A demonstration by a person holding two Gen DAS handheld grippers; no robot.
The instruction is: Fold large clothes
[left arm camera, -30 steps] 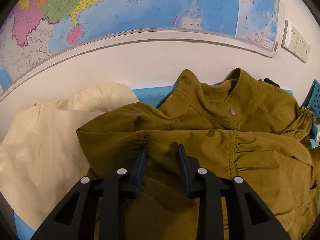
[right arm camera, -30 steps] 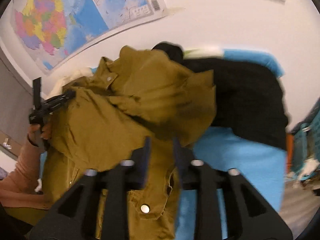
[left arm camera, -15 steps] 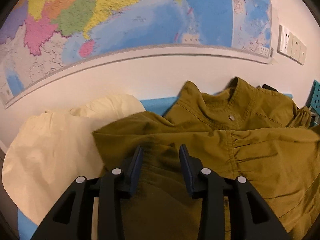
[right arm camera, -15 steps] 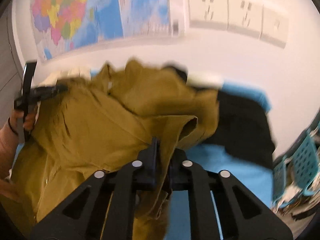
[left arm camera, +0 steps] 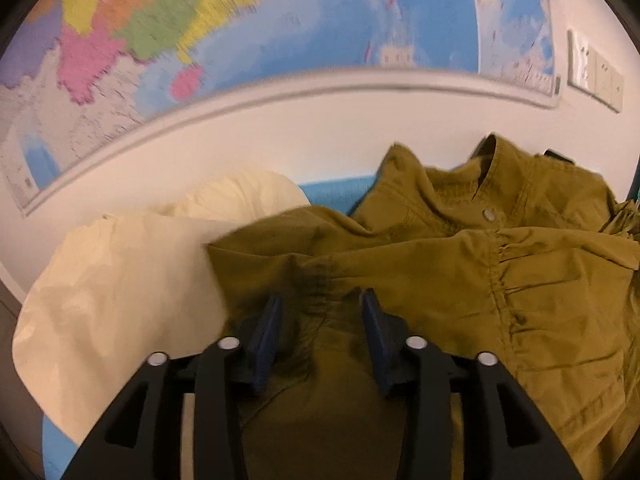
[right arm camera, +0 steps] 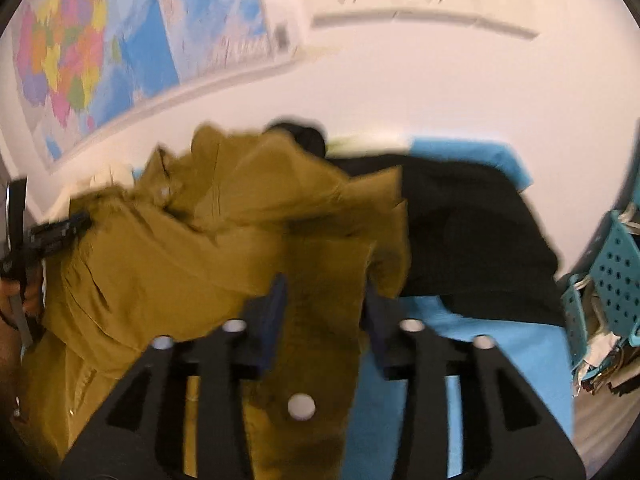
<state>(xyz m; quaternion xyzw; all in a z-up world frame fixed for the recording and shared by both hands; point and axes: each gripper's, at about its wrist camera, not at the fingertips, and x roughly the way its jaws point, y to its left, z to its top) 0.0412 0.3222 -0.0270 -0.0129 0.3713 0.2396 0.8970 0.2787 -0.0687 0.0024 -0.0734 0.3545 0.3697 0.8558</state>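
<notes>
- Olive jacket (left arm camera: 460, 280) lies rumpled on the blue table (right arm camera: 500, 352), between a cream garment (left arm camera: 120, 280) and a black one (right arm camera: 472, 232).
- Left tool (left arm camera: 320, 316) is opening, part-wide, gathered cloth between its pads.
- Right tool (right arm camera: 324, 300) is opening too, jacket's edge hanging through.

Blue surface (right arm camera: 500, 360) under jackets (right arm camera: 200, 264)

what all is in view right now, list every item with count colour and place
jacket: one, olive, spread on the table, centre
table cover: one, blue, under the clothes
cream garment: one, cream, left of the jacket
black garment: one, black, right of the jacket
map: one, multicoloured, on the wall
wall sockets: a row, white, right of the map
basket: one, teal, far right
left hand-held gripper: one, black, jaws opening, jacket fabric between
right hand-held gripper: one, black, jaws opening, jacket edge between
hand: one, holding the left hand-held gripper
</notes>
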